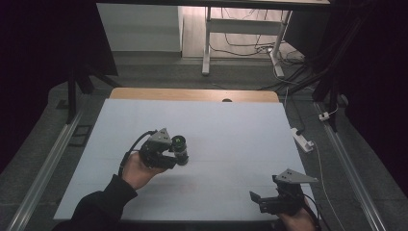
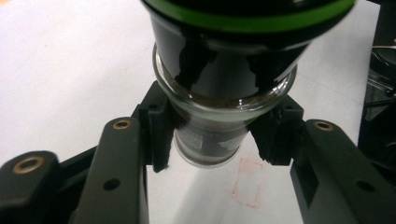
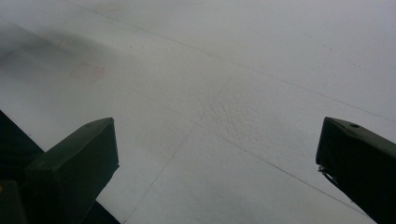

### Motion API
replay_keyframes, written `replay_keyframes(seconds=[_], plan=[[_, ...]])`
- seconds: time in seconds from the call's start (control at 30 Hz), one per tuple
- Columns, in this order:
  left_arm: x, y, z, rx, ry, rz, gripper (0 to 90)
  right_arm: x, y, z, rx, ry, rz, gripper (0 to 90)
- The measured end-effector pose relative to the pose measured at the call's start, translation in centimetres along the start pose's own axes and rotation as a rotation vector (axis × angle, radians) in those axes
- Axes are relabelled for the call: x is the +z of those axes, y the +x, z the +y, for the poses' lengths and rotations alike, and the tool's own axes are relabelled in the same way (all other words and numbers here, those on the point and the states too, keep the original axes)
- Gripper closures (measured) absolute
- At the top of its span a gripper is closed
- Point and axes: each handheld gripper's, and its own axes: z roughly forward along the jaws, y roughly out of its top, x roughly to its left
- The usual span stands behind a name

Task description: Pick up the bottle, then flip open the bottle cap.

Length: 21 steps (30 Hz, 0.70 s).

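Left gripper (image 2: 210, 140): 2 black fingers (image 2: 156, 135) pressed on narrow glass body of jar (image 2: 210, 126), 1 at left, 1 at right. Jar: dark contents, brown powdery line at shoulder, black cap with green ring (image 2: 252, 21) nearest camera. White surface (image 2: 70, 70) beyond. Faint red rectangular mark (image 2: 247, 182) on surface, right of jar.

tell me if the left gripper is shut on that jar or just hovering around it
Shut on it. In the left gripper view the pads press both sides of the jar below its green-ringed black cap, and the left gripper holds it above the table.
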Motion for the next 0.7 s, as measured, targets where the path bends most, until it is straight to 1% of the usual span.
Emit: replay_keyframes(seconds=[0.27, 0.43, 0.53, 0.63, 0.7], plan=[[0.13, -0.28, 0.15, 0.000, 0.014, -0.004, 53.1, -0.01, -0.09, 0.00, 0.007, -0.001, 0.002, 0.0], [0.09, -0.30, 0.33, -0.008, 0.013, -0.012, 53.1, -0.22, -0.09, 0.02, 0.015, -0.020, -0.008, 0.0], [0.08, -0.35, 0.44, -0.006, 0.016, -0.012, 53.1, -0.23, 0.07, 0.10, 0.009, -0.027, -0.002, 0.0], [0.13, -0.41, 0.55, -0.006, 0.024, -0.010, 53.1, -0.21, 0.51, 0.41, -0.020, -0.028, 0.011, 0.0], [0.17, -0.42, 0.58, -0.009, 0.025, -0.012, 53.1, -0.21, 0.69, 0.54, -0.027, -0.027, 0.012, 0.0]])
